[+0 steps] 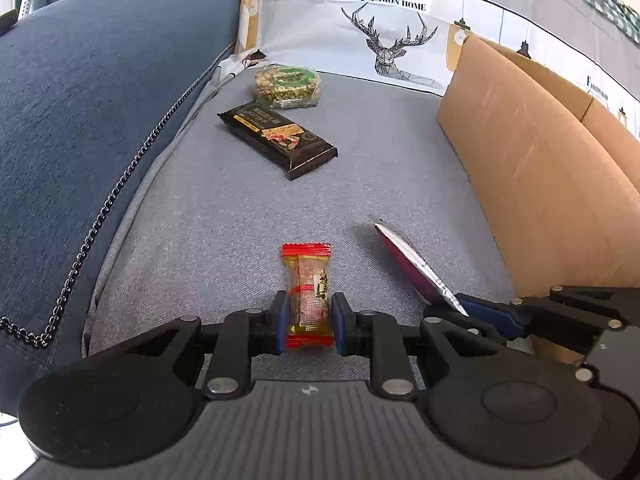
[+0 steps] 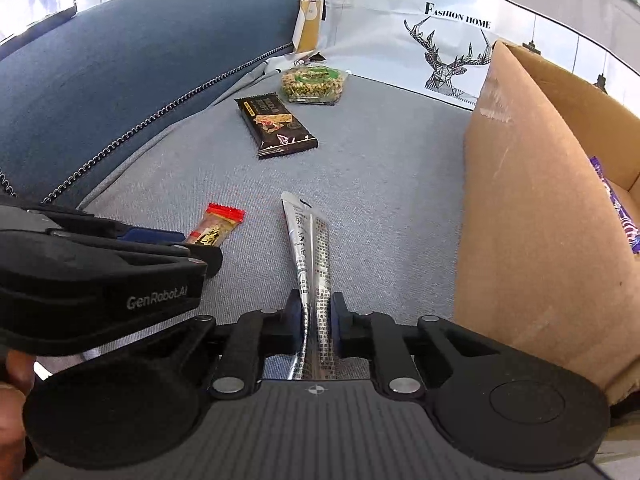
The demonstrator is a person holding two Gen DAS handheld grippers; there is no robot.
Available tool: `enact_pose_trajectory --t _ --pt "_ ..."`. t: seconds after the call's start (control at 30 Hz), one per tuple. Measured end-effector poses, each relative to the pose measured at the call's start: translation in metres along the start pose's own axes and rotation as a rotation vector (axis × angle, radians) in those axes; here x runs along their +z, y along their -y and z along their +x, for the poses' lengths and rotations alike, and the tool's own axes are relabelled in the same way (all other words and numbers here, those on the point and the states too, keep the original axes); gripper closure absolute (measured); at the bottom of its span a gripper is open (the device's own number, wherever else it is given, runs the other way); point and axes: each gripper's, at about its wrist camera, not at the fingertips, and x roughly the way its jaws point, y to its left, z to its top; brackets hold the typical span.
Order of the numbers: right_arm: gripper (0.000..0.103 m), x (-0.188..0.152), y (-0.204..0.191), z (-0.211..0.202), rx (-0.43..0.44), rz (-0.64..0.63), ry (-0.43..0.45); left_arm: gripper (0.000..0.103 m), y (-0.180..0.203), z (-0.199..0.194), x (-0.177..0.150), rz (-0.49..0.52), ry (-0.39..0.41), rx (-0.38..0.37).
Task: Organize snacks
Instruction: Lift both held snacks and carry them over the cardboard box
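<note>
The left gripper [image 1: 309, 316] is clamped on a red-ended clear candy wrapper [image 1: 308, 292] lying on the grey sofa seat [image 1: 224, 216]. The right gripper [image 2: 314, 316] grips a silver foil sachet [image 2: 310, 252], beside the brown cardboard box [image 2: 516, 216]. A black snack bar [image 1: 278, 140] and a clear nut pack [image 1: 288, 86] lie farther from the box.

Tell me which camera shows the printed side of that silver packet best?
The right wrist view: the silver packet faces it, small print visible, clamped in the right claw. The left wrist view shows it edge-on, mostly its red side.
</note>
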Motion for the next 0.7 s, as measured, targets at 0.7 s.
enact_pose_trajectory --t 0.7 --pt "0.092 -0.005 0.011 -0.06 -0.015 0.02 0.144 0.066 -0.021 -0.025 -0.009 -0.176 0.042 -0.079"
